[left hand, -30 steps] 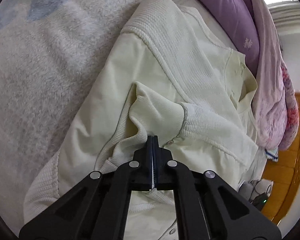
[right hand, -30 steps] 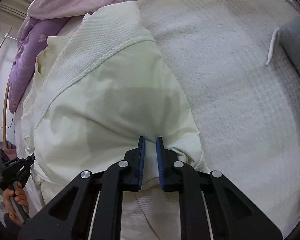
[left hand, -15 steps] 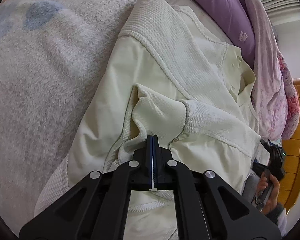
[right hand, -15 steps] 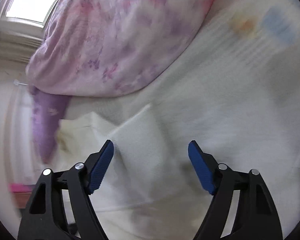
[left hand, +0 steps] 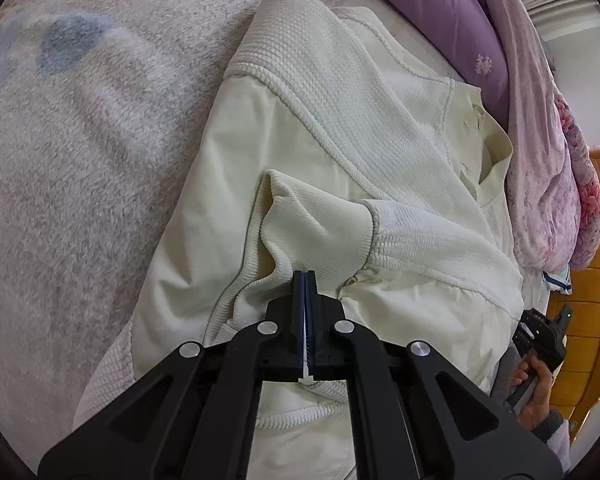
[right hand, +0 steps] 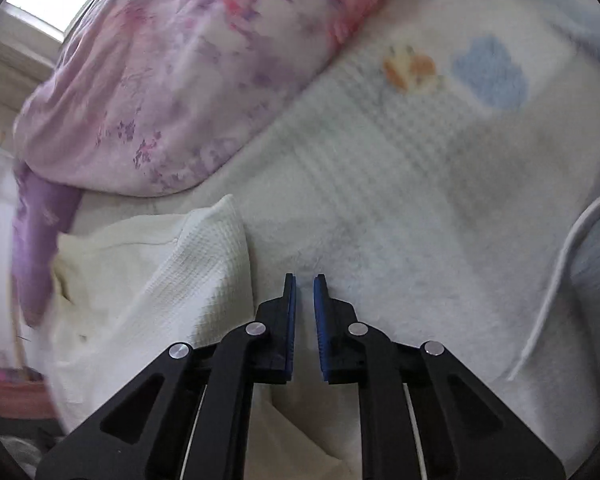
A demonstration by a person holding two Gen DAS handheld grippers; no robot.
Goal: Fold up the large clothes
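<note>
Left wrist view: cream jacket [left hand: 340, 152] spread on a fuzzy pale blanket [left hand: 80, 140], collar end toward a purple pillow [left hand: 440, 20] and a floral quilt [left hand: 548, 184]. One ribbed cuff [left hand: 320, 220] lies folded across the body. Left gripper [left hand: 305, 280]: jaws pressed together, pinching cuff fabric at their tips. At the right edge, a hand [left hand: 534, 384] grips the other tool's handle.

Right wrist view, blurred: right gripper [right hand: 304, 284] over the blanket just beside the jacket's waffle-knit shoulder [right hand: 204, 264]; jaws slightly parted, a narrow gap between blue pads [right hand: 320, 320], nothing held. White cord [right hand: 556, 280] at right.
</note>
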